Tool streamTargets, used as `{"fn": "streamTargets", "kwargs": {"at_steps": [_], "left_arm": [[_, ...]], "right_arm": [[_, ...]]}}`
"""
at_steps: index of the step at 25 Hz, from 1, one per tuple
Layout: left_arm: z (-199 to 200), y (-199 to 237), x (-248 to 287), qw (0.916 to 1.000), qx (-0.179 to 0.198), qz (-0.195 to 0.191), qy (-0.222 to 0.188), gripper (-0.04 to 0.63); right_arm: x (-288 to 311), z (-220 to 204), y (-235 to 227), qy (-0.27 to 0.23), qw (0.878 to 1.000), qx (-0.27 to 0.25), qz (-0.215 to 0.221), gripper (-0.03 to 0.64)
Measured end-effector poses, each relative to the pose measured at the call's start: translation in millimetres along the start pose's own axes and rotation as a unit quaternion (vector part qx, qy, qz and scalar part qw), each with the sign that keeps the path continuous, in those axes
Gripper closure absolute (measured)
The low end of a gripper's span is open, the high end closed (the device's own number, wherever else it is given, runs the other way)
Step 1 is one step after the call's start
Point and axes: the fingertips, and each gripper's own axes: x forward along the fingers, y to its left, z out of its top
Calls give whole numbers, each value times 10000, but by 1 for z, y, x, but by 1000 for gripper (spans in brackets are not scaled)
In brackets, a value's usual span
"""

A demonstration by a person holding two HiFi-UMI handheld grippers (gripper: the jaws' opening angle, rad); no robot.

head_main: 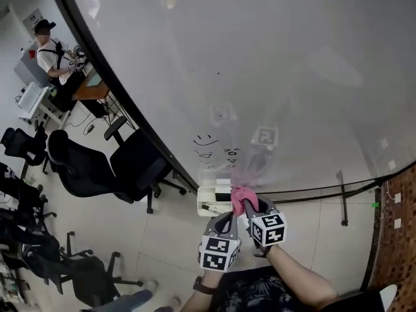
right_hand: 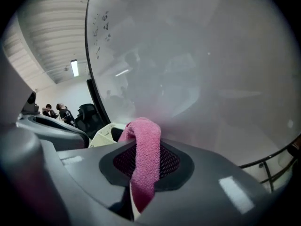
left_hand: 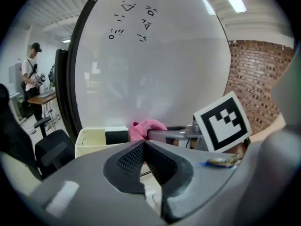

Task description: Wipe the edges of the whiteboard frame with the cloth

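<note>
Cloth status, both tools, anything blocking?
Left tool shut, empty. Right tool shut on cloth, near the bottom corner of the frame. Tray right beside the cloth; contact with frame unclear.

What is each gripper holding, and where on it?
Right gripper pinches the pink cloth at a bunched fold, one end trailing back. Left gripper is shut, holding nothing.

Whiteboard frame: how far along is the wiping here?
Done: the right tool has the pink cloth clamped. In hand: cloth held by the tray at the bottom of the whiteboard; contact with the black frame unclear. Remaining: wiping its edges. Left tool is shut, empty.
</note>
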Motion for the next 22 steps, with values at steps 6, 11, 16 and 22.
{"fn": "streamTargets", "kwargs": {"at_steps": [6,11,16,22], "left_arm": [[-29,-24,20,9925,-852,840,263,595],[-39,-40,40,9841,-1359,1093,329,595],[-58,-37,54,9848,-1192,1081,647,595],[-75,-26,107,9896,-1119,527,728,595]], "right_arm": [[30,-45,-11,871,9924,205,848,552],[37,-63,-35,1236,9855,-590,1006,552],[27,-79,-50,1451,9829,-718,876,552],[25,-84,-72,1558,9828,-846,521,552]]}}
